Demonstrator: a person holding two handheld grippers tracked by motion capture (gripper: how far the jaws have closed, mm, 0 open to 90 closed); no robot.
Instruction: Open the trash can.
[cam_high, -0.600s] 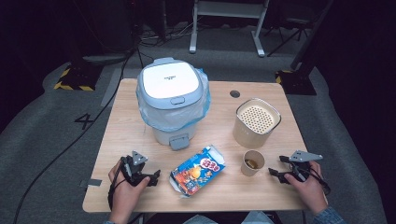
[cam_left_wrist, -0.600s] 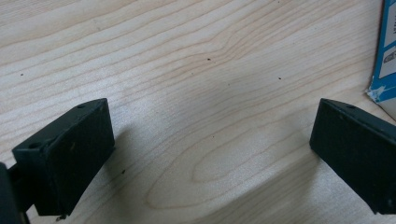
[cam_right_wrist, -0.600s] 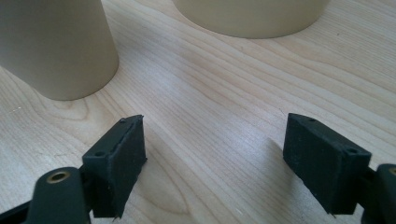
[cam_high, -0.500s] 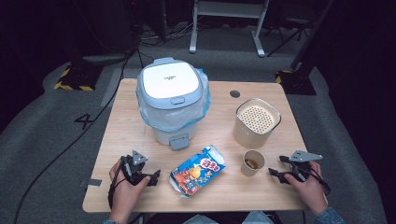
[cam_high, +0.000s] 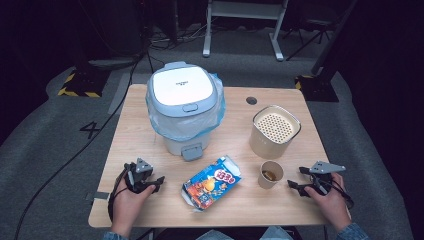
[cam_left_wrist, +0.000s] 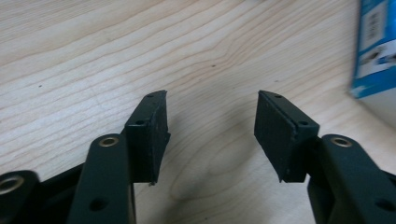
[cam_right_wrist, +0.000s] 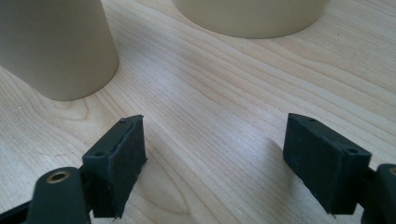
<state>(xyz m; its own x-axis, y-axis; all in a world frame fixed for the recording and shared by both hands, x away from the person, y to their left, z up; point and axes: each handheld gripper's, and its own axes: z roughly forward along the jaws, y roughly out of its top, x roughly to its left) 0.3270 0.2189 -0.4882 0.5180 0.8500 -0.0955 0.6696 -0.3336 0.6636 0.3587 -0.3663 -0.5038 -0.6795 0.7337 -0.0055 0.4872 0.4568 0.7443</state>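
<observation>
A grey-white lidded bin (cam_high: 184, 107) lined with a blue plastic bag stands at the table's back left. In front of it lies a colourful blue snack packet (cam_high: 211, 182), whose blue edge (cam_left_wrist: 373, 46) appears in the left gripper view. A small paper cup (cam_high: 270, 174) (cam_right_wrist: 53, 46) holding brown liquid sits right of the packet. Behind the cup stands a beige canister (cam_high: 275, 131) (cam_right_wrist: 252, 16) with a perforated top. My left gripper (cam_high: 156, 181) (cam_left_wrist: 210, 133) rests open near the front left, empty. My right gripper (cam_high: 296, 179) (cam_right_wrist: 212, 163) is open just right of the cup, nothing between its jaws.
The wooden table (cam_high: 235, 150) has a cable hole (cam_high: 251, 100) at the back right. A hand holds each gripper at the front edge. Dark floor, cables and a white stand (cam_high: 245, 25) lie beyond the table.
</observation>
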